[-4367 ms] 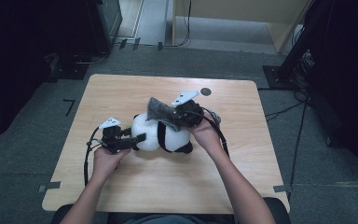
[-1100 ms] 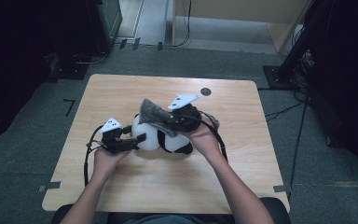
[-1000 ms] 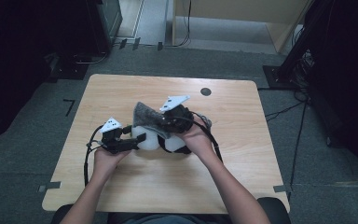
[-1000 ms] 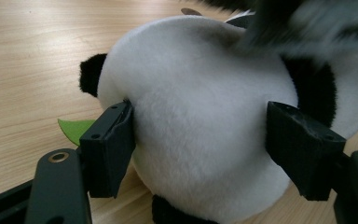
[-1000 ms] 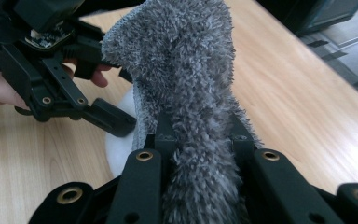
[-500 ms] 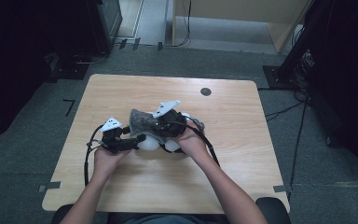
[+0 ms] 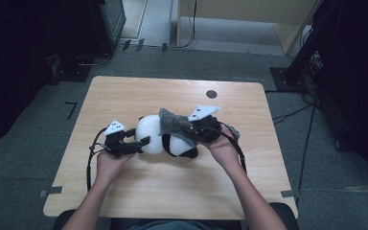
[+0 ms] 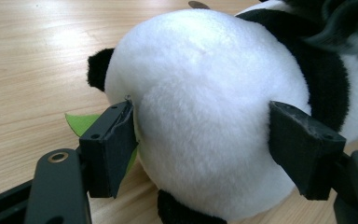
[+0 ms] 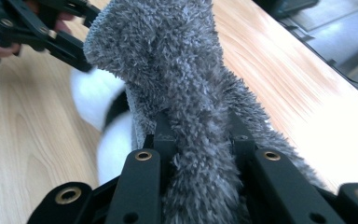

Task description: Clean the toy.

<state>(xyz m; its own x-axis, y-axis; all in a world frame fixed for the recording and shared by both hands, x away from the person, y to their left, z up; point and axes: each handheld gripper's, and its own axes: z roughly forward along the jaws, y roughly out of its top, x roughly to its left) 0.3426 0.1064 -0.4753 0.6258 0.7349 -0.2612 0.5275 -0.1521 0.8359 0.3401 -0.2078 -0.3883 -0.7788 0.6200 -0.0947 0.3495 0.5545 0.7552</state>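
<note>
A black-and-white panda plush (image 7: 149, 135) lies on the wooden table (image 7: 124, 96). My left gripper (image 7: 142, 136) grips its round white head from the left. In the left gripper view both pads press into the white fur of the panda plush (image 8: 205, 93), the left gripper (image 8: 203, 122) spanning it, and a green leaf (image 8: 81, 122) pokes out beside one pad. My right gripper (image 7: 188, 132) is shut on a fluffy grey cloth (image 7: 172, 123) draped over the panda's body. In the right gripper view the grey cloth (image 9: 168, 60) rises from between the jaws of the right gripper (image 9: 200, 128).
A small dark round mark (image 7: 211, 94) sits on the table behind the panda. Black cables trail from both grippers. Beyond the far edge are grey floor, dark equipment (image 7: 105, 24) and a wooden cabinet (image 7: 249, 14).
My right gripper with the grey cloth slid left across the panda, then came back to the right and slightly nearer me. The left gripper stayed put on the head.
</note>
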